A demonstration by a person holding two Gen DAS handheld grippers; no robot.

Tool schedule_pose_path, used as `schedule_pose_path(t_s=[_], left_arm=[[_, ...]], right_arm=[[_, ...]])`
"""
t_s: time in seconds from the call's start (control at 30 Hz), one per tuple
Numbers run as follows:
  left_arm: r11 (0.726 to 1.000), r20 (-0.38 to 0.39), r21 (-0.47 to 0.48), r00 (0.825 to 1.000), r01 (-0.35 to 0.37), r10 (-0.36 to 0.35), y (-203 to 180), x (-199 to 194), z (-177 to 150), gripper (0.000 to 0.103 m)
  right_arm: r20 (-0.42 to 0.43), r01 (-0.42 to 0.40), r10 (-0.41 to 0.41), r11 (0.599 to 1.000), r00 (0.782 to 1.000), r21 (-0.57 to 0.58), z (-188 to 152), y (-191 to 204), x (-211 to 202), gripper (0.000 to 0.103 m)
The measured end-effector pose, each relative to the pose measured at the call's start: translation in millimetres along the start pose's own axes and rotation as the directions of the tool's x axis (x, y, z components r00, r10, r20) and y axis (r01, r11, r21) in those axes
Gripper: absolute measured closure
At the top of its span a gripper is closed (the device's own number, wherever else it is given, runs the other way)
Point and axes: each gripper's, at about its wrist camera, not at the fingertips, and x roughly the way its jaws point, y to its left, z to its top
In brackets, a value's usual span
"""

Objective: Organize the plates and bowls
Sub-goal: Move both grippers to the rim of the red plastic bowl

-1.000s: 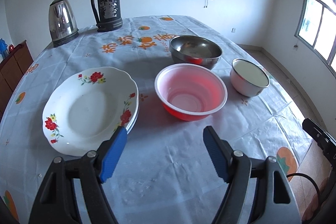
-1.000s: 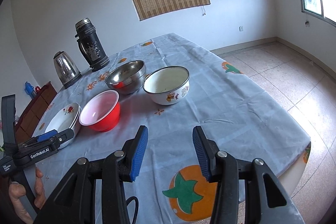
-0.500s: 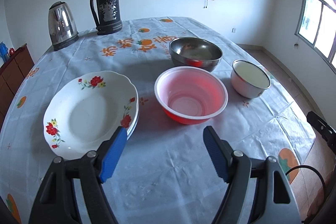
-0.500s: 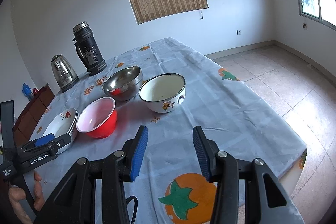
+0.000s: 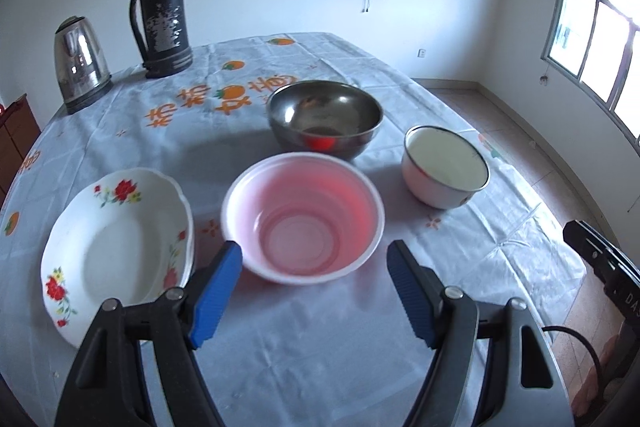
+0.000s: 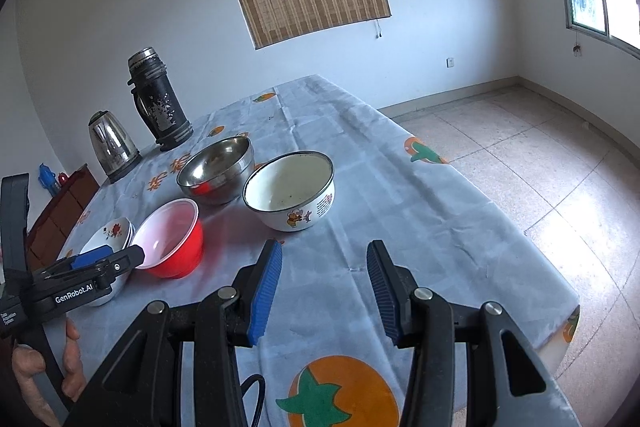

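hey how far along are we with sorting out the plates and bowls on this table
Barely started. Done: only the floral plates look stacked. In hand: nothing; the left claw is open just short of the red bowl, and the right claw is open over bare cloth. Left: the red bowl, steel bowl and white enamel bowl each sit separately, none nested.

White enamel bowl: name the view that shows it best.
The right wrist view: the white enamel bowl sits near centre, interior and cartoon decal visible. The left wrist view shows it smaller, off to the right, decal hidden.
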Motion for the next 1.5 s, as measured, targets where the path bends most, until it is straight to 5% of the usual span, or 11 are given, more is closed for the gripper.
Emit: schedule_pose_path(t_s=[0.2, 0.47, 0.7, 0.87, 1.2, 1.43, 1.5], left_arm=[[0.999, -0.004, 0.042, 1.000, 0.006, -0.005, -21, 13, 23, 0.027], [0.999, 0.017, -0.015, 0.999, -0.044, 0.044, 17, 11, 36, 0.027], [0.989, 0.008, -0.107, 0.994, -0.105, 0.106, 69, 12, 47, 0.033], [0.988, -0.013, -0.109, 0.994, -0.110, 0.109, 75, 21, 44, 0.033], [0.994, -0.012, -0.081, 0.997, -0.074, 0.073, 65, 24, 41, 0.033], [0.992, -0.024, -0.067, 0.994, -0.104, 0.103, 63, 31, 40, 0.033], [0.992, -0.022, -0.078, 0.995, -0.101, 0.100, 68, 30, 41, 0.033]], right_arm=[[-0.006, -0.009, 0.009, 1.000, 1.000, -0.003, 18, -4, 9, 0.056], [-0.028, -0.107, 0.107, 0.994, 0.994, -0.003, 23, 8, 24, 0.056], [-0.118, -0.282, 0.287, 0.957, 0.951, 0.063, 24, 44, 63, 0.056], [-0.163, -0.332, 0.338, 0.941, 0.927, 0.061, 20, 63, 79, 0.056], [-0.136, -0.203, 0.210, 0.977, 0.968, 0.060, 18, 27, 71, 0.056], [-0.144, -0.204, 0.217, 0.974, 0.965, 0.101, 16, 15, 70, 0.056], [-0.135, -0.231, 0.237, 0.971, 0.962, 0.062, 16, 27, 68, 0.068]])
